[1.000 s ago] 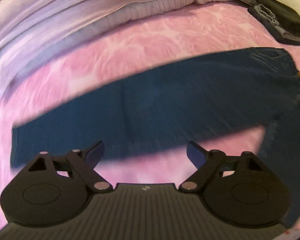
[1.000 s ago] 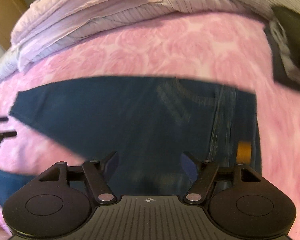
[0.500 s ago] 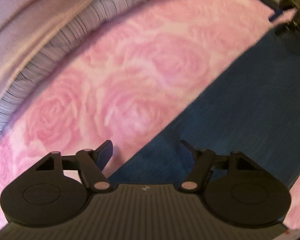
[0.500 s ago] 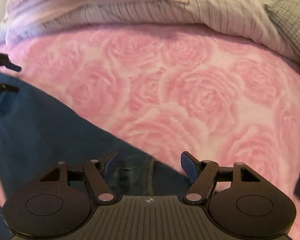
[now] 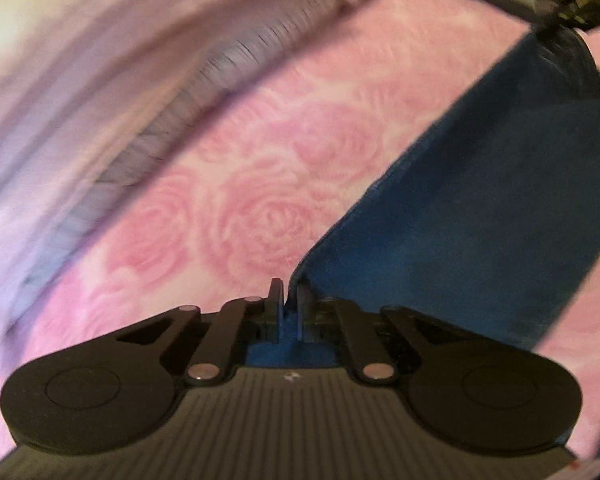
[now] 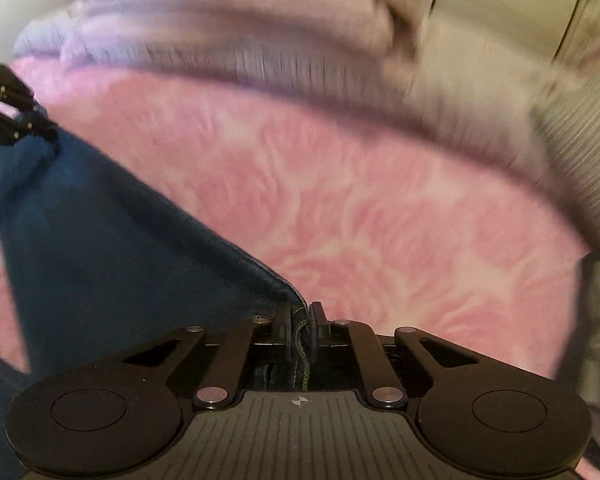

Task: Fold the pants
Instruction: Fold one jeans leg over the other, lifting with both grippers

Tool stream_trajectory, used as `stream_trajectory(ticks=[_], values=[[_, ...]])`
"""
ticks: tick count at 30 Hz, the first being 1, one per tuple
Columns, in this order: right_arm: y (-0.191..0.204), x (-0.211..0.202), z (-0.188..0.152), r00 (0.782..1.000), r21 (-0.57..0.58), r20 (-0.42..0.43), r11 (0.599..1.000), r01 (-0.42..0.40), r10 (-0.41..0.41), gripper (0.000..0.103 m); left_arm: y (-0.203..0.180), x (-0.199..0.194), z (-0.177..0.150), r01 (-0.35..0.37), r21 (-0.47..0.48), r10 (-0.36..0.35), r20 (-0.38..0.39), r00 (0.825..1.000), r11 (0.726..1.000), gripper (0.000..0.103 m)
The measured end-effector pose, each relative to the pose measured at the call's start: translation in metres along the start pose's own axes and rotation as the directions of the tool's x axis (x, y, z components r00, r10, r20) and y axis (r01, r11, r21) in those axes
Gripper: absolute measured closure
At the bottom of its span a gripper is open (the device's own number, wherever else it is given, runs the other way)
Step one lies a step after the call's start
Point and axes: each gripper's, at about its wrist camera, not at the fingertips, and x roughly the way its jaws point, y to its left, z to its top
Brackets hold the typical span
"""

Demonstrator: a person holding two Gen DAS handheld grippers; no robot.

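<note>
Blue denim pants point(image 5: 480, 200) stretched as a band over pink rose-print bedspread point(image 5: 260, 200), held at both ends, fabric running diagonally betw. the two grippers. L gripper point(image 5: 289, 300) clenched on a pant edge, blue cloth pinched betw. its fingers; R gripper point(image 6: 300, 320) likewise clamped on a stitched seam/edge w/ yellow thread showing, and in R view the L gripper sits at far left on the other end. Beyond pants: lilac striped bedding point(image 6: 220, 40) bunched at back of bed, both views motion-blurred.
</note>
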Motion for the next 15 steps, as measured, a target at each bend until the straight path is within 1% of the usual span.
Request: stream_trajectory(ticks=[1, 3, 5, 7, 9, 10, 11, 12, 14, 15], values=[[0.015, -0.026, -0.006, 0.999, -0.034, 0.037, 0.999, 0.028, -0.027, 0.099, -0.009, -0.027, -0.007, -0.031, -0.034, 0.032, 0.027, 0.999, 0.999, 0.100], [0.045, -0.075, -0.023, 0.994, -0.095, 0.093, 0.993, 0.070, -0.062, 0.099, -0.027, -0.078, -0.022, -0.073, -0.108, 0.080, 0.055, 0.995, 0.991, 0.101], [0.076, -0.117, -0.045, 0.991, -0.136, 0.114, 0.987, 0.090, -0.075, 0.099, -0.054, -0.130, -0.044, -0.104, -0.174, 0.118, 0.071, 0.990, 0.979, 0.101], [0.106, -0.154, -0.073, 0.993, -0.156, 0.104, 0.985, 0.078, -0.062, 0.099, -0.087, -0.172, -0.072, -0.117, -0.261, 0.130, 0.033, 0.991, 0.958, 0.101], [0.135, -0.176, -0.108, 0.999, -0.155, 0.034, 0.987, 0.041, -0.036, 0.099, -0.119, -0.198, -0.103, -0.113, -0.366, 0.108, -0.033, 0.994, 0.924, 0.102], [0.147, -0.182, -0.125, 0.999, -0.150, 0.007, 0.988, 0.036, -0.035, 0.099, -0.135, -0.206, -0.120, -0.112, -0.421, 0.088, -0.076, 0.993, 0.900, 0.101], [0.158, -0.183, -0.143, 0.998, -0.136, -0.053, 0.991, 0.011, -0.018, 0.095, -0.150, -0.211, -0.136, -0.120, -0.463, 0.074, -0.118, 0.990, 0.878, 0.100], [0.168, -0.178, -0.161, 0.990, -0.122, -0.141, 0.992, -0.014, -0.003, 0.093, -0.167, -0.212, -0.153, -0.129, -0.503, 0.051, -0.167, 0.985, 0.854, 0.095], [0.183, -0.169, -0.194, 0.963, -0.091, -0.267, 0.996, 0.000, -0.025, 0.092, -0.192, -0.211, -0.183, -0.162, -0.568, 0.009, -0.263, 0.965, 0.807, 0.094], [0.184, -0.166, -0.206, 0.947, -0.062, -0.319, 0.998, 0.013, -0.032, 0.091, -0.200, -0.212, -0.197, -0.166, -0.610, -0.019, -0.286, 0.958, 0.775, 0.093]])
